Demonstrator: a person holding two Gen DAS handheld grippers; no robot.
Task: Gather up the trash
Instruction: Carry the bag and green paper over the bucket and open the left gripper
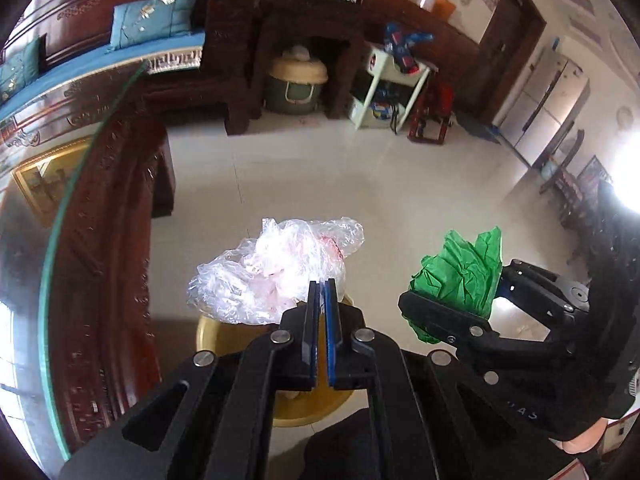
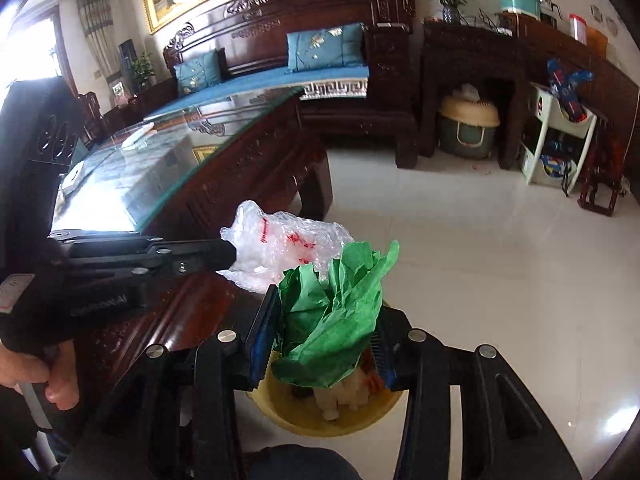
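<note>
Glass-topped table (image 2: 168,168) stands beside yellow bin (image 2: 320,420) below both tools.

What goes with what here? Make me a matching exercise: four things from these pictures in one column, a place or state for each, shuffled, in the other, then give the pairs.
Things:
1. clear plastic bag
2. green crumpled paper
3. yellow bin
4. teal cushion

Places or states:
A. on the floor below both grippers
B. on the wooden sofa
C. pinched in the left gripper
D. held between the pads of the right gripper

Pairs: 1-C, 2-D, 3-A, 4-B
</note>
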